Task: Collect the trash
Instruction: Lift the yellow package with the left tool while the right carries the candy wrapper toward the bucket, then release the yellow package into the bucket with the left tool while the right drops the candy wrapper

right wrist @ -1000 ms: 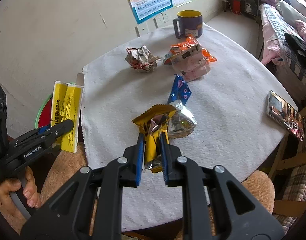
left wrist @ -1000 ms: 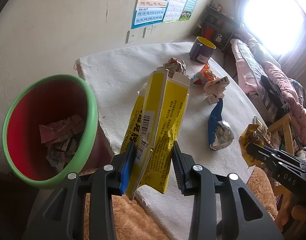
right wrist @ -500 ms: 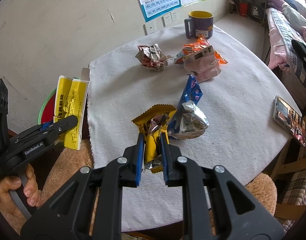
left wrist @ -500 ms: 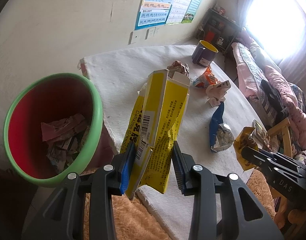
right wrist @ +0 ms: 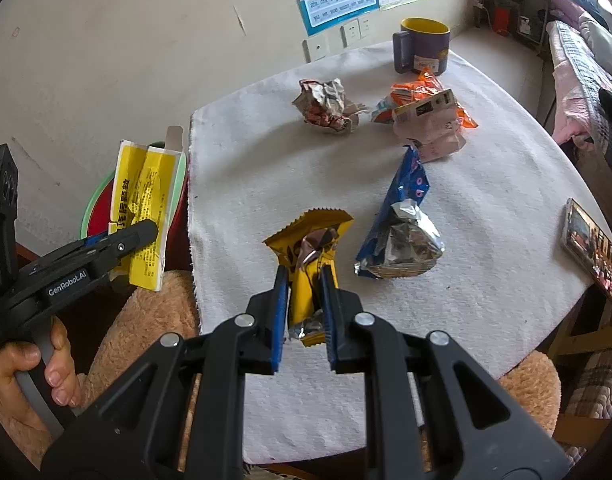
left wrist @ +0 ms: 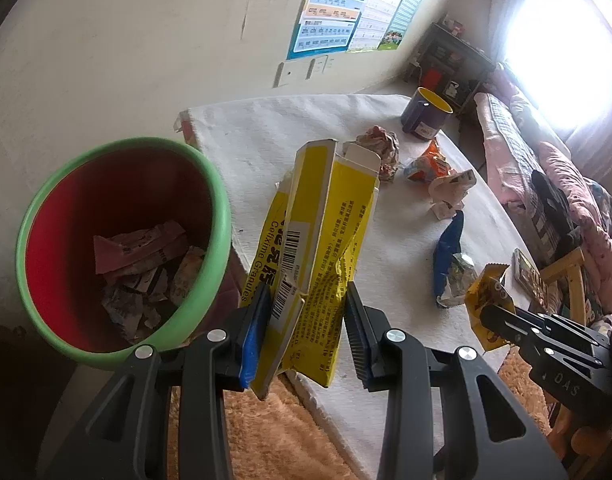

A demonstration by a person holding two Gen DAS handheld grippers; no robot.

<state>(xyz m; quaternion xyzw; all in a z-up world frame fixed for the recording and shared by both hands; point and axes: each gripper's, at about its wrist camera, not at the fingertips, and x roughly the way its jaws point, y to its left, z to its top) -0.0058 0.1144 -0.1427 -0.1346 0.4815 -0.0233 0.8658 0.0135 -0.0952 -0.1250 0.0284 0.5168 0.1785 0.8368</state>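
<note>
My left gripper is shut on a crushed yellow medicine box, held upright just right of the green-rimmed red trash bin, which holds paper scraps. The box and the left gripper also show in the right wrist view, in front of the bin. My right gripper is shut on a yellow snack wrapper, held above the table's near edge. It also shows in the left wrist view.
On the white-clothed table lie a blue foil wrapper, a crumpled paper ball, orange and pink wrappers, a purple mug and a phone. A tan fuzzy seat sits below the near edge.
Both grippers have drifted slightly left toward the bin, each still holding its item. The bin now appears closer and more central in the left wrist view.
</note>
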